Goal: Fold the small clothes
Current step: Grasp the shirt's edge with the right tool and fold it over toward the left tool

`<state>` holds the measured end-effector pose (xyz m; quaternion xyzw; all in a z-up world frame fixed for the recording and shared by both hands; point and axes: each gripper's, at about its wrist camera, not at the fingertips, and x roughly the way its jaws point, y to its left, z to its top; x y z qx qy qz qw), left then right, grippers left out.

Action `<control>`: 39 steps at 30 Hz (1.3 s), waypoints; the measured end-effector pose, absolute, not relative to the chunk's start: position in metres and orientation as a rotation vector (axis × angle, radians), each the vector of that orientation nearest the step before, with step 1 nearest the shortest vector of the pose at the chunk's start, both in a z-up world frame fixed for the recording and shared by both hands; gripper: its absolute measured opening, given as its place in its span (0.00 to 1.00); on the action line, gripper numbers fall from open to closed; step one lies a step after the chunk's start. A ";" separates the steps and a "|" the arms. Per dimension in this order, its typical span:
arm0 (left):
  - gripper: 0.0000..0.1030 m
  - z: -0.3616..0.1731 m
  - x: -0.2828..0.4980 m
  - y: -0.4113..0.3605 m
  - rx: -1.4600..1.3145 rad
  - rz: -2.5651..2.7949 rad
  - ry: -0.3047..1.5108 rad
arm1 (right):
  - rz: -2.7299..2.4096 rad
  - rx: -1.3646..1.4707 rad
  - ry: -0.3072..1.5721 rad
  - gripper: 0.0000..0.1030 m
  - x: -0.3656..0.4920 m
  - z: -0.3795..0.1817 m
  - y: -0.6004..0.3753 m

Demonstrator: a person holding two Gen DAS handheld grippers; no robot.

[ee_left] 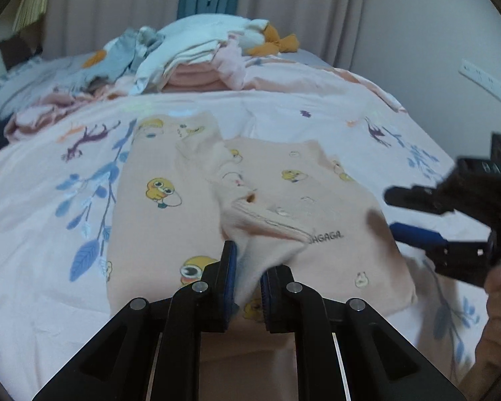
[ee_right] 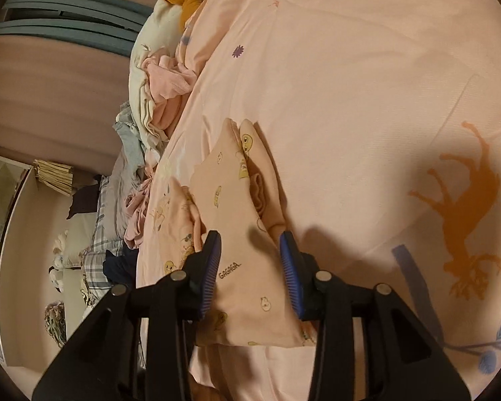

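Pink cotton with yellow duck prints is lying spread across the bed: a small shirt [ee_left: 250, 207], partly folded, is resting on the pale bedspread [ee_left: 66, 234] with its blue leaf and purple deer pattern. The left gripper [ee_left: 248, 275] is clenching a bunched fold of the shirt's cloth between its blue-padded fingers [ee_left: 229, 267], and that cloth is rising from the shirt's middle, just beside the printed lettering. The right gripper [ee_left: 392, 210] is hovering at the shirt's right edge in the left wrist view, its jaws spread apart with nothing between them. In the right wrist view, the right gripper [ee_right: 250, 250] is showing the same released stance, with the shirt [ee_right: 237, 200] lying flat beneath and between its fingers [ee_right: 289, 267]. Behind the shirt, a heap of clothes [ee_left: 197, 56] in white, pink, grey and mustard is sitting near the curtain [ee_left: 117, 6]. A thumb [ee_left: 499, 282] is showing beside the right gripper's handle.
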<state>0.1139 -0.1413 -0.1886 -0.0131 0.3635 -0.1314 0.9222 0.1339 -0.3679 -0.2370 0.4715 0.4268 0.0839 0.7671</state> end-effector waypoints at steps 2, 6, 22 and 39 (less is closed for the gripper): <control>0.11 -0.184 0.111 -0.137 -0.050 -0.297 0.760 | 0.245 1.043 0.924 0.37 0.139 -0.236 -0.359; 0.11 -0.170 0.104 -0.123 -0.105 -0.342 0.792 | 0.319 0.998 0.924 0.50 0.149 -0.227 -0.342; 0.46 -0.198 0.092 -0.092 -0.120 -0.268 0.943 | 0.331 0.865 0.851 0.61 0.162 -0.203 -0.341; 0.52 -0.209 0.094 -0.080 -0.327 -0.263 1.039 | 0.437 0.890 1.014 0.58 0.215 -0.234 -0.276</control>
